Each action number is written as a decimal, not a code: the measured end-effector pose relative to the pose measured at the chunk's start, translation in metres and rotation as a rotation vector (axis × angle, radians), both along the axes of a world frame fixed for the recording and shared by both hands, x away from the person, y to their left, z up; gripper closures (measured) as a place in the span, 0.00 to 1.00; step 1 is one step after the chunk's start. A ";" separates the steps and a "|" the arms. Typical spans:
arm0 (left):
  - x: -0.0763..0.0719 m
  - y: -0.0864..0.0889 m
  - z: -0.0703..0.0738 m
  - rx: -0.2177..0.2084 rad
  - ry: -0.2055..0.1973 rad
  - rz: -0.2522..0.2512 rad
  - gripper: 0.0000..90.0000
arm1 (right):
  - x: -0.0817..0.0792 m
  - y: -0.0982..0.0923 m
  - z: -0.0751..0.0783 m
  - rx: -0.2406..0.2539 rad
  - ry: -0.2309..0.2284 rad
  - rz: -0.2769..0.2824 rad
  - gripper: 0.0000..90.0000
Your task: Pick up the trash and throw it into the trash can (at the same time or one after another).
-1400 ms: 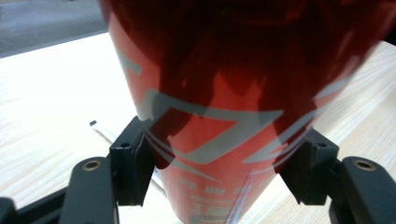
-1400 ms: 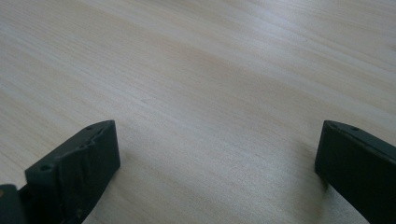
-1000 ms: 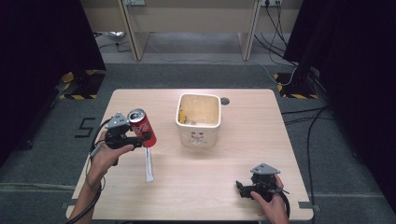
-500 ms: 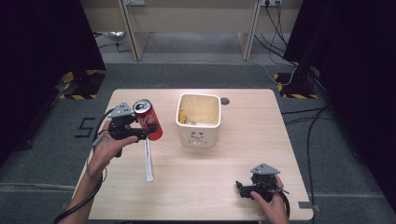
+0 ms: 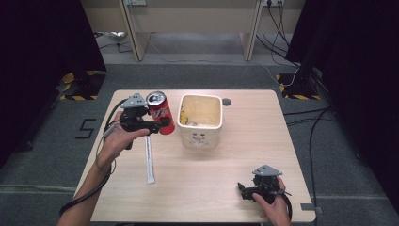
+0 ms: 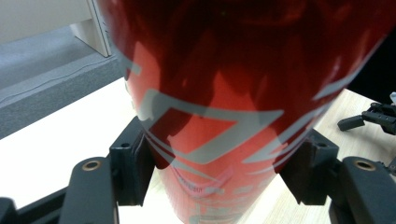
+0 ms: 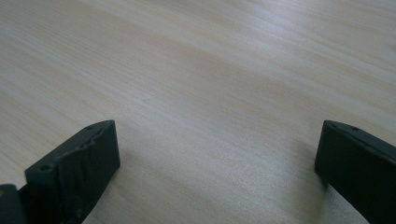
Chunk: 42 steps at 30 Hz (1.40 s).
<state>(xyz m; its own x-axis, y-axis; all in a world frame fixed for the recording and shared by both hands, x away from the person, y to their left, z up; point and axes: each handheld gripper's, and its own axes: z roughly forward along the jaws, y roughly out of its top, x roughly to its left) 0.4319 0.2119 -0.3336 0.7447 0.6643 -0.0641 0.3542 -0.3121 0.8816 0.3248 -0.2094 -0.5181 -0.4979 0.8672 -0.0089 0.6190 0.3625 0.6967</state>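
The left gripper point(image 5: 157, 126) clamps a red soda can point(image 5: 160, 112) left of centre in the high view, tilted, just beside the cream bin point(image 5: 200, 139). At lower right, the right gripper point(image 5: 244, 189) rests on the table point(image 5: 226, 165), jaws wide.

Left gripper point(image 5: 157, 123) is held raised at the table's left side by the left hand point(image 5: 117, 139), forearm entering from the bottom edge; its jaws are clamped on a load (pads pressed against both flanks). Right gripper point(image 5: 245, 188) sits low at the near right in the right hand point(image 5: 273, 207), jaws standing wide apart.
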 end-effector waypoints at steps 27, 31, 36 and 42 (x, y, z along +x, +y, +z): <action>0.053 -0.061 0.013 -0.008 0.026 -0.009 0.38 | 0.000 0.000 0.000 -0.004 -0.002 0.009 0.01; 0.062 -0.069 0.008 -0.003 0.034 0.000 0.38 | 0.000 0.000 0.000 -0.006 -0.006 0.010 0.01; 0.071 -0.073 0.001 0.008 0.031 0.016 0.38 | 0.000 0.000 0.000 -0.006 -0.006 0.010 0.01; 0.076 -0.078 -0.005 0.012 0.031 0.028 0.38 | -0.001 0.000 0.000 -0.008 -0.005 0.011 0.01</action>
<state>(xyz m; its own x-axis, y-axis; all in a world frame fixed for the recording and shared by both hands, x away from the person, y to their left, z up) 0.5082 0.1338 -0.3385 0.7238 0.6855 -0.0786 0.3896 -0.3121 0.8665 0.3243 -0.2091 -0.5178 -0.5071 0.8617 -0.0185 0.6115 0.3748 0.6968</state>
